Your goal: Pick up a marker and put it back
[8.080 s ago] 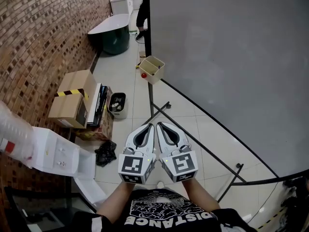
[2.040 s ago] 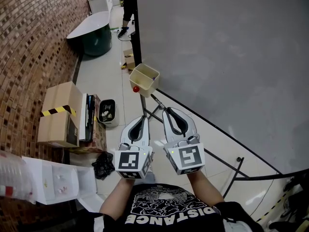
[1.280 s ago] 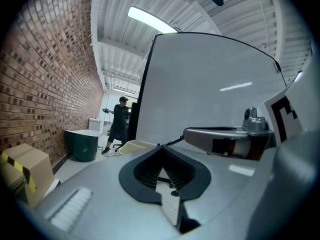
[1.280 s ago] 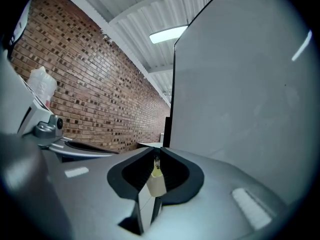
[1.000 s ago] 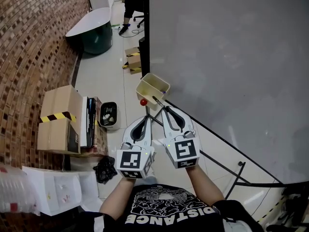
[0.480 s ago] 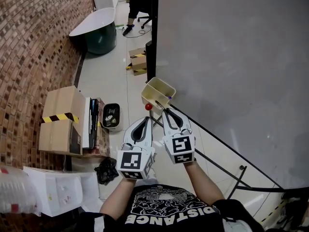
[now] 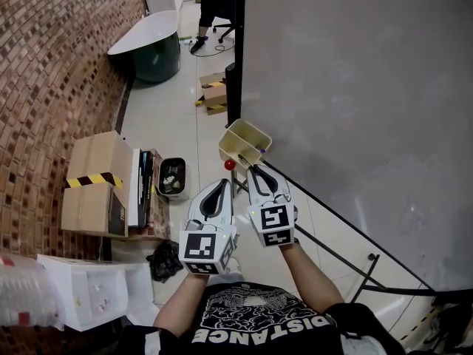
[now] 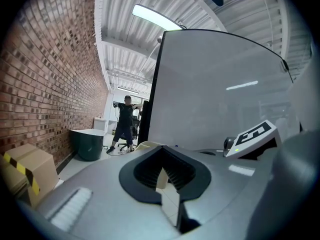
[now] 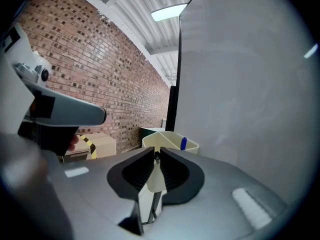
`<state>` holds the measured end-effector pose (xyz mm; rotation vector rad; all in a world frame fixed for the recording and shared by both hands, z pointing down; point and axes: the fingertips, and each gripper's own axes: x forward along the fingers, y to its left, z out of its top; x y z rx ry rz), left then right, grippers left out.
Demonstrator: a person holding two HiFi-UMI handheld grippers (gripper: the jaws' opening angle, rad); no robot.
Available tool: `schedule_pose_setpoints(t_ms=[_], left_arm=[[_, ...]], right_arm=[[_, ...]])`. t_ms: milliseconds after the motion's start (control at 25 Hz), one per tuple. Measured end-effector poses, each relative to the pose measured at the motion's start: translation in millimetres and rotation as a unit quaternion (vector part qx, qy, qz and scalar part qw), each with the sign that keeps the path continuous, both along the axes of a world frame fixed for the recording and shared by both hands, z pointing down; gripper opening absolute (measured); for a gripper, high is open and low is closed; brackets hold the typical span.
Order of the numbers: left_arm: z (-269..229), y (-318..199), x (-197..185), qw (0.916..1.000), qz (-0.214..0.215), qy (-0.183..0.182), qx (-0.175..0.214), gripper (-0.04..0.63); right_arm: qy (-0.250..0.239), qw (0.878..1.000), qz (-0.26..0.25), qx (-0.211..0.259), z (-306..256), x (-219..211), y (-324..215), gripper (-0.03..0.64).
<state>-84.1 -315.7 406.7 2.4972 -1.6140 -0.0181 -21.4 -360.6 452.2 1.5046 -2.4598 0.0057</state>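
A beige marker box [image 7: 246, 137] hangs at the lower corner of the whiteboard [image 7: 355, 102]. A blue marker [image 9: 183, 143] stands in the box [image 9: 170, 138]. My right gripper [image 7: 251, 170] is just below the box's near rim, jaws pinched on a thin dark marker [image 9: 157, 157] that shows only as a small dark end between the tips [image 9: 156, 153]. Left of it and slightly lower, my left gripper [image 7: 225, 185] is shut with nothing in it [image 8: 161, 150]. A red knob [image 7: 230, 165] sits under the box.
Cardboard boxes [image 7: 96, 180] and a small bin [image 7: 172, 177] stand by the brick wall at left. A dark green tub [image 7: 151, 50] lies farther back. A person [image 8: 123, 121] stands beyond the board. The board's black stand legs [image 7: 325, 235] cross the tiled floor.
Over the last second the right gripper has moved forward to the box's near rim with the dark marker. The left gripper has hardly moved.
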Motion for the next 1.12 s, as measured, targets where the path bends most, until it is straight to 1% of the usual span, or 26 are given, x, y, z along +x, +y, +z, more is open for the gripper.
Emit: schedule_pose_setpoints(t_ms=[320, 640, 840, 1120], left_arm=[[-1, 1, -5, 1.0000, -0.008, -0.001, -0.002, 0.006], [0, 7, -3, 1.0000, -0.006, 0.000, 0.001, 0.006], [-3, 14, 0, 0.9999, -0.006, 0.000, 0.008, 0.006], [-8, 33, 12, 0.9999, -0.005, -0.001, 0.014, 0.006]], right_arm=[[0.003, 1.000, 0.003, 0.004, 3, -2, -2, 0.034], [0.000, 1.000, 0.003, 0.009, -1, -1, 5, 0.034], [-0.012, 1.000, 0.005, 0.021, -14, 4, 17, 0.034], [-0.045, 0.998, 0.002, 0.052, -50, 14, 48, 0.034]])
